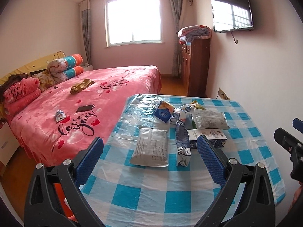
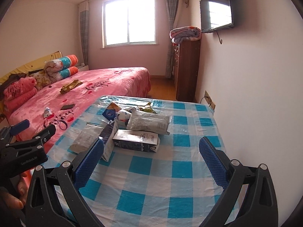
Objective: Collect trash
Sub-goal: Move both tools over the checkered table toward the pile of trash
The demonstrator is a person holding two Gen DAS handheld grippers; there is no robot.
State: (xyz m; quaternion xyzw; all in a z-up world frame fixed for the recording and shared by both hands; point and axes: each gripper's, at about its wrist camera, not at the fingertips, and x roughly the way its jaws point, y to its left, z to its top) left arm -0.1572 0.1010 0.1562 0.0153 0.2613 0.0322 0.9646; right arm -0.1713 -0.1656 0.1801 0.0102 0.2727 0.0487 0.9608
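The flattened carton (image 2: pixel 135 141) was seen at 12 o'clock of the wide-open, empty right gripper (image 2: pixel 151 148), long axis crosswise, the left gripper (image 1: pixel 150 149) likewise agape and empty.

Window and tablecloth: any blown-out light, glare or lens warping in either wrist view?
Left wrist view: window blown to white, glare on the plastic tablecloth, walls bowed by fisheye. Right wrist view: window likewise overexposed, sheen on the tablecloth's far edge, dark corners.
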